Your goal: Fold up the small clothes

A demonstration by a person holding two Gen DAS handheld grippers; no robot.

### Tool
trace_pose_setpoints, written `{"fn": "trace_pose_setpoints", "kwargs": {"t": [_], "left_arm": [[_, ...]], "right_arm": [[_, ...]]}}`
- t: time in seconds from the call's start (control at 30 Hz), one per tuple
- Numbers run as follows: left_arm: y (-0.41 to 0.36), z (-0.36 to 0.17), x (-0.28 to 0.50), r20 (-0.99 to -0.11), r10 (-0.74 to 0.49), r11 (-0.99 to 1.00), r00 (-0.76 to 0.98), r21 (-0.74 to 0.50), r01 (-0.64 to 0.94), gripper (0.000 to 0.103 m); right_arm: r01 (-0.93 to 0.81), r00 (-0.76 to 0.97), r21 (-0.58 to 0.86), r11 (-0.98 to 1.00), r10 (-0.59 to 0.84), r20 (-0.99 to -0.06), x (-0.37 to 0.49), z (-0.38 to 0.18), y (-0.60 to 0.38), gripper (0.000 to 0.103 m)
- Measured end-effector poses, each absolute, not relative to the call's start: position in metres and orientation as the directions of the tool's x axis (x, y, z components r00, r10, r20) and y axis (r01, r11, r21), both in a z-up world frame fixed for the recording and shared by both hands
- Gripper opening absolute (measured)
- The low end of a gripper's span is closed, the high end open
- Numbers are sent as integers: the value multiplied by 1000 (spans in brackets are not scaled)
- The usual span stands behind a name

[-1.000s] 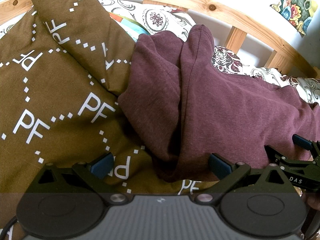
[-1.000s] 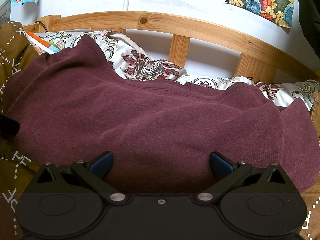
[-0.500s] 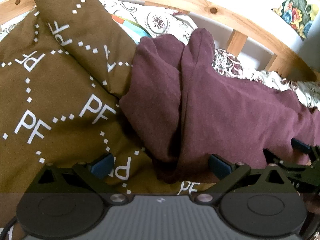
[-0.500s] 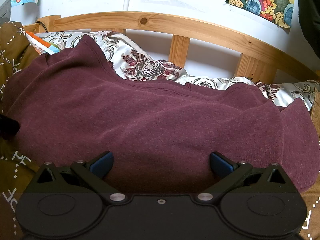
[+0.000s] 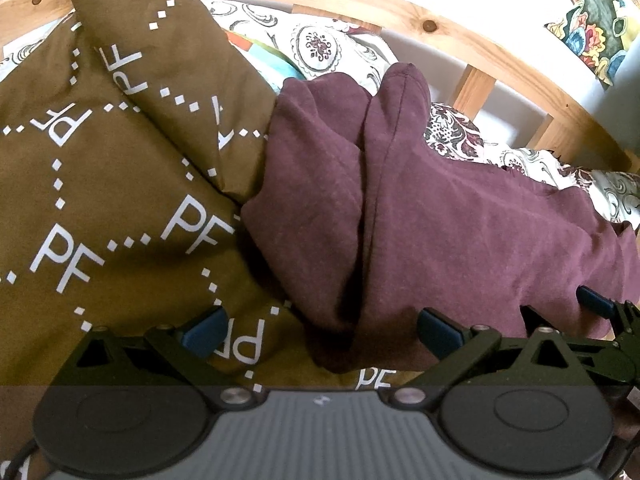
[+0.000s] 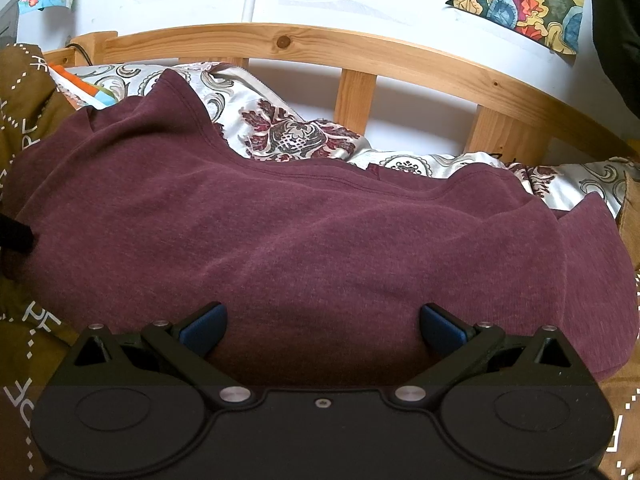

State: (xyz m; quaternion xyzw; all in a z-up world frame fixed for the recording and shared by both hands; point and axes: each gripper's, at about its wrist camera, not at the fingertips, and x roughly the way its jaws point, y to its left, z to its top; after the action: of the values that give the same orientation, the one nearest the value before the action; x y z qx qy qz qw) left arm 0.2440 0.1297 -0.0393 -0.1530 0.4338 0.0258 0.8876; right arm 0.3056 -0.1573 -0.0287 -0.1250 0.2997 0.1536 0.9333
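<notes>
Left wrist: maroon garment (image 5: 460, 220) folded, lengthwise crease, on brown duvet (image 5: 100, 200).

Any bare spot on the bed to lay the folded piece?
Free: the brown PF blanket left of the maroon garment, though rumpled, and a narrower strip along its near edge. Crowded: the garment covers the middle; behind it, patterned pillows pack against the wooden headboard.
</notes>
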Motion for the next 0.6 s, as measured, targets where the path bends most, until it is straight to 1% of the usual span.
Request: {"fn": "trace_pose_setpoints", "kwargs": {"t": [0.4,0.6], "left_arm": [[127,-40,245,-768,-67,955,637,-233,-180,102],[134,-36,249,-726,-35,952,687,-233,-198,102]], "right_arm": [[-360,774,-141,922,211,-597,305,-28,-157,102],[-360,768,-139,923,208,-605,306,-28,-156,102]]}}
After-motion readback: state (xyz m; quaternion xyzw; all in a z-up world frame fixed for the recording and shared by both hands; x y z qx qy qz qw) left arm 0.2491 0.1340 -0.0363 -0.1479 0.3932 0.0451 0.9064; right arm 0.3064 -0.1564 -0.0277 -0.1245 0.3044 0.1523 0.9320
